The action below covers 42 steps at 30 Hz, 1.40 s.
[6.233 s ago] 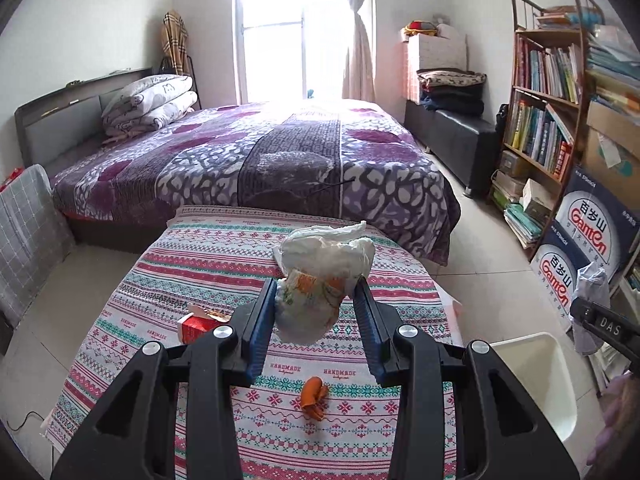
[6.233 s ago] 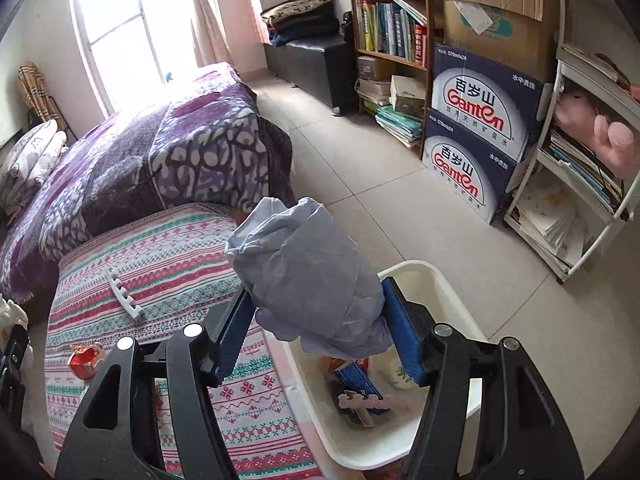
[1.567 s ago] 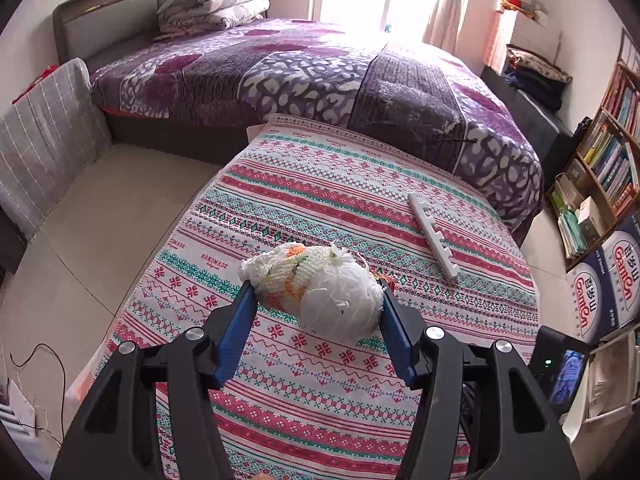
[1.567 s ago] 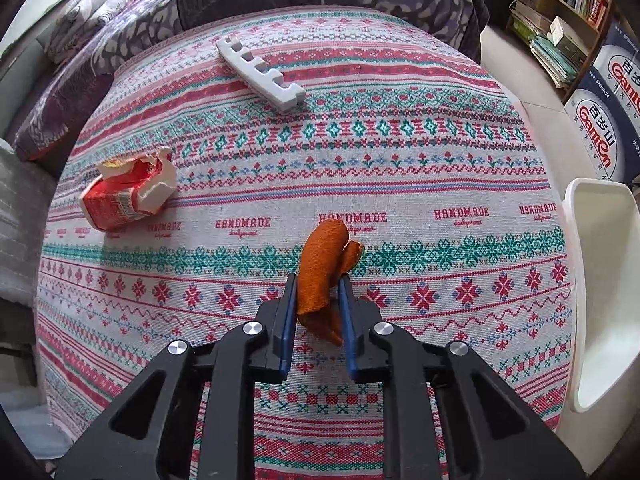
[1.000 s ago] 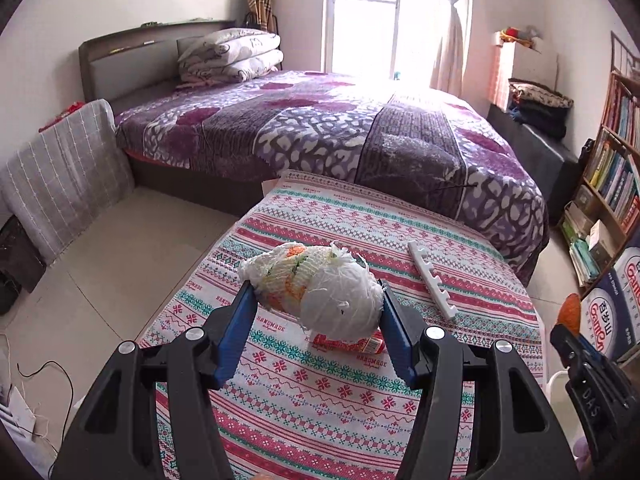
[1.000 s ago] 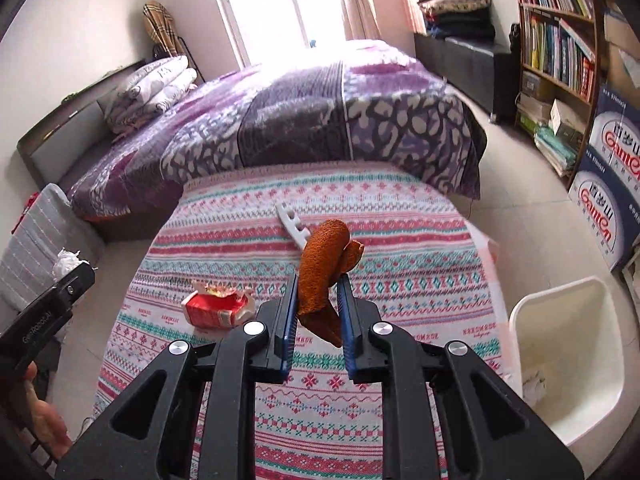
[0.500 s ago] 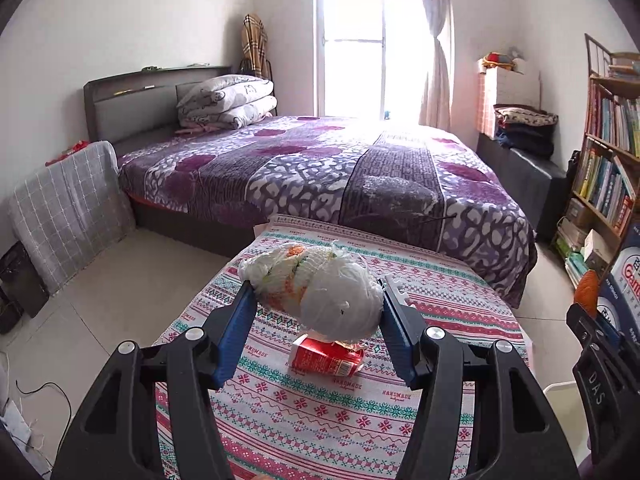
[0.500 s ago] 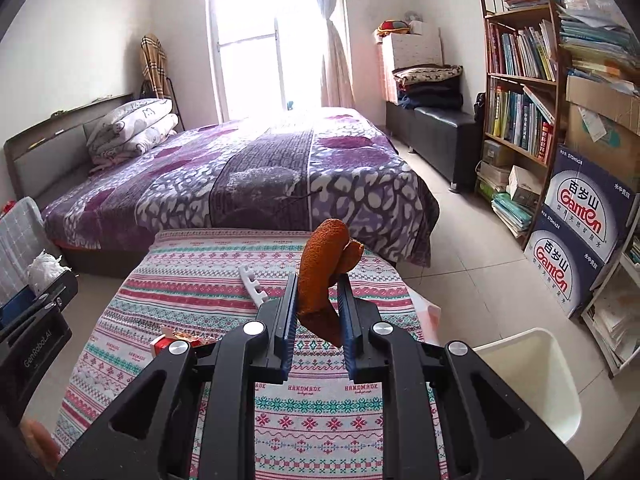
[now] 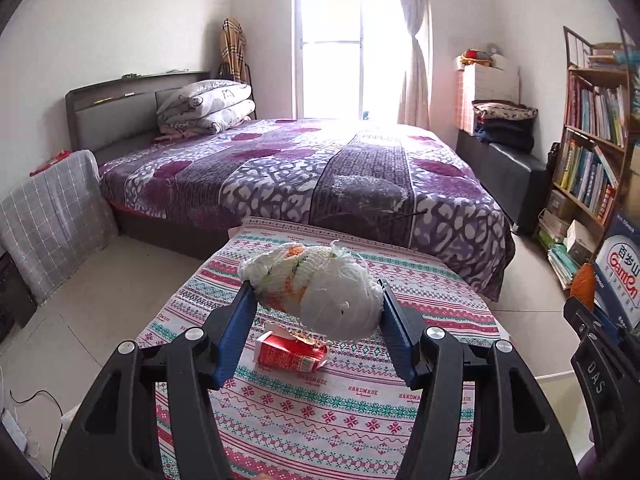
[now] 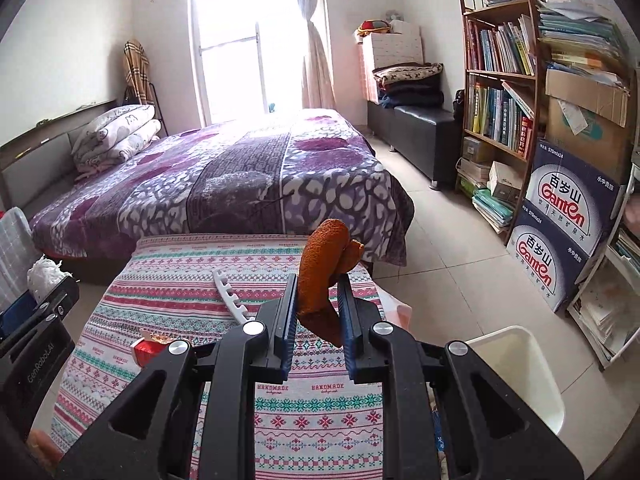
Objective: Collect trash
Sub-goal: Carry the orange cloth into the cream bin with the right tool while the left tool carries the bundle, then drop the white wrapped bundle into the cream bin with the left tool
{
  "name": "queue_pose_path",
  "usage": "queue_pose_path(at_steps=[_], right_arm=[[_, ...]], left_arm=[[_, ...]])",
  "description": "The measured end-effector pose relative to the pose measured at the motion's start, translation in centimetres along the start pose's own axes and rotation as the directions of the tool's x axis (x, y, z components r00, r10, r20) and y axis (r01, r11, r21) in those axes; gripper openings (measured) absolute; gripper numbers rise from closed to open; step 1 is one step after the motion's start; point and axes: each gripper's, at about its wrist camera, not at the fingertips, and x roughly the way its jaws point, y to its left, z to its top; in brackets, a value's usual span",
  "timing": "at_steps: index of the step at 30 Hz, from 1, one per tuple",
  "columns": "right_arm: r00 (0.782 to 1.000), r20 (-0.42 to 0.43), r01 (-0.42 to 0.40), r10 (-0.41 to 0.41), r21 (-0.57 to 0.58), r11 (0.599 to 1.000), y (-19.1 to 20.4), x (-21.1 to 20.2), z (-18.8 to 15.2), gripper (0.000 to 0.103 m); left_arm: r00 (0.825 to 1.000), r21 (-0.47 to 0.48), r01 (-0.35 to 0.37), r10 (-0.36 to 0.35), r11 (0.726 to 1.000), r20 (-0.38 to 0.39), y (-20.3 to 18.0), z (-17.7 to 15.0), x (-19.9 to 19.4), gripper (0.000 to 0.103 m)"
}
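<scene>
Orange peel and white wad still clamped in right and left jaws, now higher above the red carton.

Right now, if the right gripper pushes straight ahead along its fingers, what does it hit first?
Probably the patterned tablecloth near its far edge, past the orange peel that the right gripper holds. Depth unclear; it might reach the bed.

Both claws – black plastic frames w/ blue pads, silver screws, white lettering.
</scene>
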Motion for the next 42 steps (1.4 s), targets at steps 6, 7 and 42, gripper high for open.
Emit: queue_pose_path(at_steps=[6, 7, 42], right_arm=[[1.000, 0.003, 0.029, -0.029, 0.018, 0.999, -1.7, -0.2, 0.0, 0.018], [0.999, 0.001, 0.035, -0.035, 0.024, 0.999, -2.1, -0.2, 0.1, 0.018], [0.932, -0.132, 0.363, -0.339, 0.352, 0.862, -20.8, -1.2, -0.8, 0.092]], left_arm=[[1.000, 0.016, 0.026, -0.026, 1.000, 0.002, -1.7, -0.2, -0.1, 0.059], [1.000, 0.022, 0.030, -0.030, 0.999, 0.002, -2.1, -0.3, -0.1, 0.059], [0.943, 0.216, 0.331, -0.313, 0.919, -0.116, -17.4, -4.9, -1.7, 0.059]])
